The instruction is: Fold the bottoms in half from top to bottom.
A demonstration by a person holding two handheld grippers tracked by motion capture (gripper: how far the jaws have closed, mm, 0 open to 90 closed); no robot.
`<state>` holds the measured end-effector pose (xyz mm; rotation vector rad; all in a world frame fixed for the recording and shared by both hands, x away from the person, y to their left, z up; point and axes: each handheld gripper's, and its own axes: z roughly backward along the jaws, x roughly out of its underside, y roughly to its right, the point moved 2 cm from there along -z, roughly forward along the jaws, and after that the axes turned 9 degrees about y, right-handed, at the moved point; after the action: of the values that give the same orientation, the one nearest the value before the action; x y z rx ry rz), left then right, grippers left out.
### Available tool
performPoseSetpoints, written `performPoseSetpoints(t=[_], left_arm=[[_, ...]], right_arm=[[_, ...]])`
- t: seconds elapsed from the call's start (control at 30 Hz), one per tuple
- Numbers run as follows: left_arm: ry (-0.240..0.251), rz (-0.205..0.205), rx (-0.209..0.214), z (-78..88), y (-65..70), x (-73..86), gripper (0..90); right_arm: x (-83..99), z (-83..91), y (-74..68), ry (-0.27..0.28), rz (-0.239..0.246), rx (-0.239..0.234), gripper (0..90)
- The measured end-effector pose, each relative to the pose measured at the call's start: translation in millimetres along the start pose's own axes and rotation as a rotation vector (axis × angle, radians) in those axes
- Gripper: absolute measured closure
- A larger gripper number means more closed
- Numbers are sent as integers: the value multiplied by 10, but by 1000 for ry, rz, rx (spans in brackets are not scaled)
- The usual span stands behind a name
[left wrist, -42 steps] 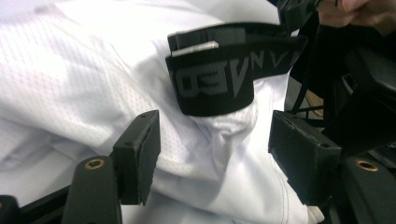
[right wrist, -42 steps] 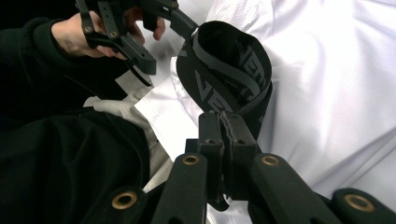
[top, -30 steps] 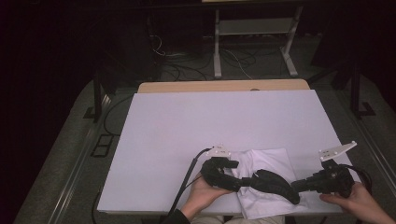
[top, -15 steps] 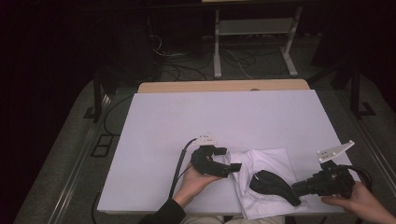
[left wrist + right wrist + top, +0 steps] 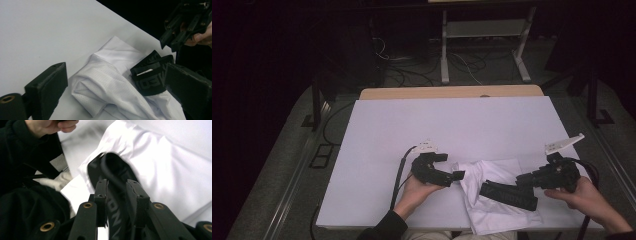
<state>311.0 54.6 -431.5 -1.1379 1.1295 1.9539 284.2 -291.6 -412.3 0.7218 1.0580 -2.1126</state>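
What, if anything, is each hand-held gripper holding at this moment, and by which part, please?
The right hand-held gripper grips the black waistband of the white garment; its jaws have just eased. The left hand-held gripper holds nothing, its jaws having just opened.

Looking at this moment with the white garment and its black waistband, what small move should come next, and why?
Probably the left claw should close on the white garment's near edge: its jaws have just been opening and stand wide beside the cloth, while the right claw has the black waistband between its jaws.

Two matte-black claws: left claw (image 5: 458, 176), right claw (image 5: 526, 179). Blocky rectangular pads (image 5: 48, 86), brass-coloured rivets at linkage pivots. Grey three-cornered plate on top of each, black cable trailing off each body. Dark long sleeve (image 5: 384, 227) on left arm, hands bare.
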Motion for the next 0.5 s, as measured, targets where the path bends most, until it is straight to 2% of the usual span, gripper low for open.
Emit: performPoseSetpoints(t=[0.17, 0.23, 0.37, 0.5], left_arm=[[4, -2, -8, 24, -25, -3, 22], [8, 1, -12, 34, -40, -4, 22], [22, 12, -22, 66, -76, -14, 22], [38, 21, -29, 93, -104, -28, 23]], right_arm=[[-138, -148, 117, -17, -1, 27, 752], [-178, -206, 172, -19, -4, 22, 788], [-215, -328, 279, -45, -21, 26, 865], [-208, -438, 368, -75, -27, 39, 886]])
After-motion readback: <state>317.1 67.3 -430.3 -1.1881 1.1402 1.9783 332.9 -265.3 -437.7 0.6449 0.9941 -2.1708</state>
